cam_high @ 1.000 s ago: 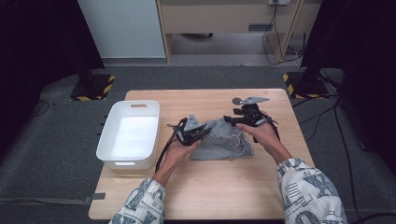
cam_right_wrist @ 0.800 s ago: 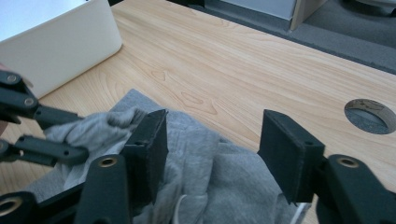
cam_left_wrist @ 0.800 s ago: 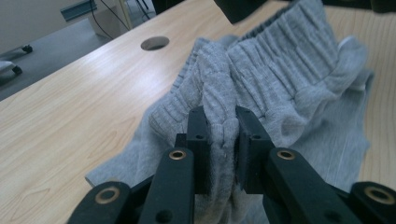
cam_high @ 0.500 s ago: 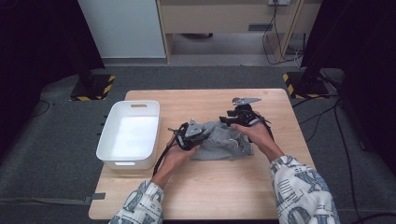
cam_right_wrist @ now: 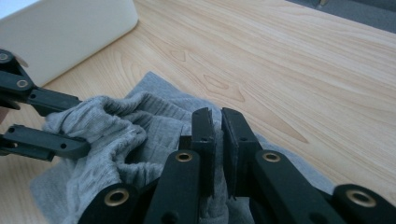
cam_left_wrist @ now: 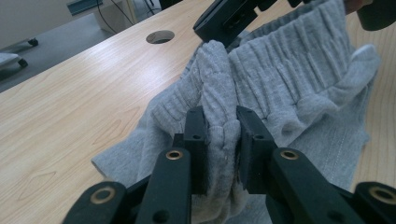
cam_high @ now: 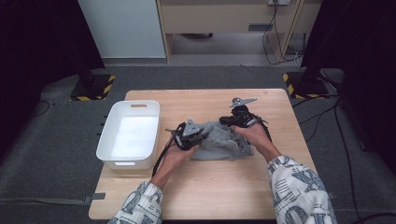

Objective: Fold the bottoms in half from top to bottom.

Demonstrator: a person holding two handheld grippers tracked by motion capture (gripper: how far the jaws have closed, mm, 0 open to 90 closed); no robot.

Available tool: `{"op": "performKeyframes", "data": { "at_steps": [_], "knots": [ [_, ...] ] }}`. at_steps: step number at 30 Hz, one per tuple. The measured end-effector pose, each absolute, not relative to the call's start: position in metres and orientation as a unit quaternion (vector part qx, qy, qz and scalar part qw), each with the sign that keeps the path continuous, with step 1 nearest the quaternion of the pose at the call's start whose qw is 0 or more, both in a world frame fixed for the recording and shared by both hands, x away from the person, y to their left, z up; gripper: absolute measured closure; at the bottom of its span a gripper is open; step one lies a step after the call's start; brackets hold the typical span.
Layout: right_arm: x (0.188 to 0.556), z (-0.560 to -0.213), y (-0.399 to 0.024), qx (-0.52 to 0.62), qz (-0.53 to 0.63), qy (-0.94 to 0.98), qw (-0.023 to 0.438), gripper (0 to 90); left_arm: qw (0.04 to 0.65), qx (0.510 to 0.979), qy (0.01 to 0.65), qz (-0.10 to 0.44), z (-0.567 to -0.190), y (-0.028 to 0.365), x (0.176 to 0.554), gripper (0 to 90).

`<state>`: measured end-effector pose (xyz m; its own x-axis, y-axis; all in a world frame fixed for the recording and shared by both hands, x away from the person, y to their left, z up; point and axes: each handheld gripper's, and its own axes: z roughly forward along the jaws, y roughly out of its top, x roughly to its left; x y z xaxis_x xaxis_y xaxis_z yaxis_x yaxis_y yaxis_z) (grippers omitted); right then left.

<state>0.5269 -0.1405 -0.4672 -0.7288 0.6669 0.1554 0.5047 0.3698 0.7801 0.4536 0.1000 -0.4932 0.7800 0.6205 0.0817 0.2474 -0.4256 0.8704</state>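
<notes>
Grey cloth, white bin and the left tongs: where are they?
Grey cloth (cam_left_wrist: 299, 74), left gripper view, ribbed waistband.
White bin (cam_high: 106, 140), high view, left rim.
Left tongs (cam_left_wrist: 223, 140), left gripper view, between the tips.

grey garment (cam_right_wrist: 116, 135) cut off below, folds hidden

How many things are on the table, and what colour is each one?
Grey: 1, the grey garment, pinched by the left gripper and the right gripper, whose jaws have just been closing.
White: 1, the white bin.
Total: 2
</notes>
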Motion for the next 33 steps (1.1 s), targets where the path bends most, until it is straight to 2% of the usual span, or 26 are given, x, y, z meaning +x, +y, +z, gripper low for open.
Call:
{"op": "performKeyframes", "data": {
  "at_steps": [3,9,12,21,26,31,33],
  "knots": [
    [0.523,-0.464,-0.143,0.353,0.44,0.821,0.088,85.1,0.459,0.823,0.266,0.201,-0.492,0.099,0.451,72.8],
    [0.513,-0.457,-0.152,0.343,0.462,0.814,0.083,85.3,0.473,0.808,0.279,0.213,-0.479,0.101,0.447,57.8],
    [0.508,-0.455,-0.154,0.336,0.469,0.813,0.082,85.2,0.483,0.801,0.279,0.216,-0.473,0.102,0.446,55.8],
    [0.498,-0.45,-0.156,0.322,0.48,0.812,0.077,85.2,0.496,0.783,0.294,0.235,-0.452,0.099,0.46,56.7],
    [0.495,-0.45,-0.158,0.319,0.484,0.812,0.073,85.1,0.49,0.773,0.326,0.236,-0.454,0.099,0.48,57.4],
    [0.49,-0.448,-0.159,0.309,0.487,0.814,0.07,85.0,0.479,0.777,0.35,0.208,-0.462,0.095,0.498,57.6],
    [0.488,-0.448,-0.161,0.307,0.489,0.814,0.068,84.9,0.467,0.783,0.346,0.221,-0.464,0.092,0.5,57.8]
  ]
}}
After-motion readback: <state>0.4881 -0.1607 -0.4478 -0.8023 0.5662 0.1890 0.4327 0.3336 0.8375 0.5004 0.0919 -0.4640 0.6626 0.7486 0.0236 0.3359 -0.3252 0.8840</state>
